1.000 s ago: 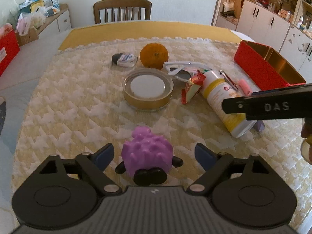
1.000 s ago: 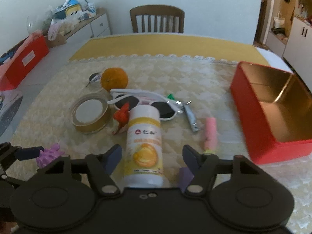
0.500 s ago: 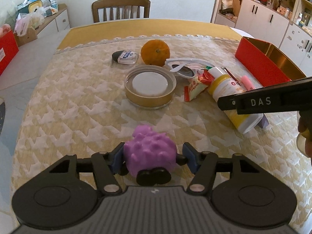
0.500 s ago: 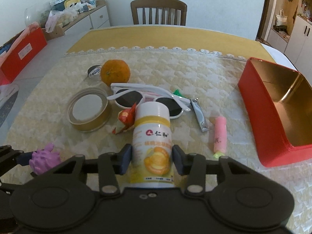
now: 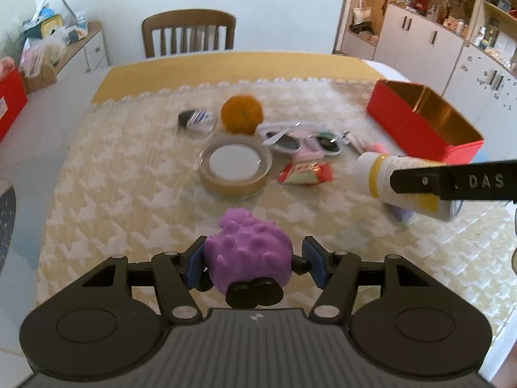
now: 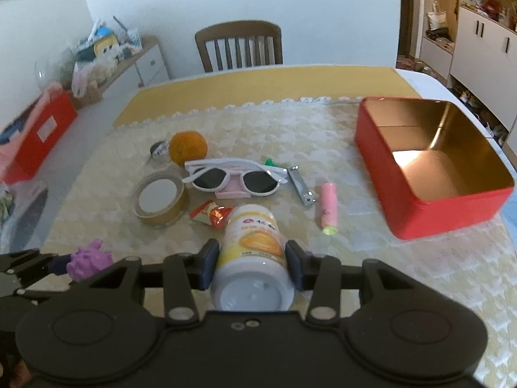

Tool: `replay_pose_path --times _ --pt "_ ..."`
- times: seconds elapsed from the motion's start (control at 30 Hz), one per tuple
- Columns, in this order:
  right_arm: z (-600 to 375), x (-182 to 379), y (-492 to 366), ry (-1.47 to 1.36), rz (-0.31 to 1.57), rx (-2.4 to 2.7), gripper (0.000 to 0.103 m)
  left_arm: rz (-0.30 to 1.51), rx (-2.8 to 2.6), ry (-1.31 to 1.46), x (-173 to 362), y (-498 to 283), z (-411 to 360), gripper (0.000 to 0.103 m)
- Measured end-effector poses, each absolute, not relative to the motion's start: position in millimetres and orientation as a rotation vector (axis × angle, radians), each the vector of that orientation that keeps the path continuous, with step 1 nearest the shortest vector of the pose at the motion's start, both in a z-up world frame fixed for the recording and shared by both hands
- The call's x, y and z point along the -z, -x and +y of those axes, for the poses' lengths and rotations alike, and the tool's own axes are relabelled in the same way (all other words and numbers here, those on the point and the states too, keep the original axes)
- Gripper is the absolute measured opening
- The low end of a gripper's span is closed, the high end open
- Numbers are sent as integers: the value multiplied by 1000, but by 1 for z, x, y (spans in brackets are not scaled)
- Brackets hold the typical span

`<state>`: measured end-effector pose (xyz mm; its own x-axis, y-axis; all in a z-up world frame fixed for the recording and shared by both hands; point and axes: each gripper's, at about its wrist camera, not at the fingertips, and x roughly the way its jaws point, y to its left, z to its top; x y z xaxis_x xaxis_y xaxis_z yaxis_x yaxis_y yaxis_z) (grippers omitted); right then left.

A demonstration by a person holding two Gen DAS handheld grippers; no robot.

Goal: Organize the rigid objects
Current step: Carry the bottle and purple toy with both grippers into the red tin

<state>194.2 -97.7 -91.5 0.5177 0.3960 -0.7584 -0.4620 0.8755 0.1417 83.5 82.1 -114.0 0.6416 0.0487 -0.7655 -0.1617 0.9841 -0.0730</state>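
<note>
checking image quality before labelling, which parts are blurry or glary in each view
Left wrist view: the tablecloth and orange are smeared by motion blur, while the purple toy in the left gripper stays sharp. Right wrist view: milder blur, a bright glare patch inside the red tin; straight edges bow from the fisheye.

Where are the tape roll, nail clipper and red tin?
tape roll (image 6: 160,201): right wrist view, on its outer band.
nail clipper (image 6: 300,185): right wrist view, mid-body.
red tin (image 6: 452,208): right wrist view, near outer wall.
</note>
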Motion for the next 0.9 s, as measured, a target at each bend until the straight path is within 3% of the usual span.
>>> replay_pose_path --times 0.43,0.9 --pt "-149 40 -201 26 775 -510 44 807 -15 135 52 -120 39 63" --pt "-239 41 -290 35 737 -472 44 802 38 109 37 -249 -61 63"
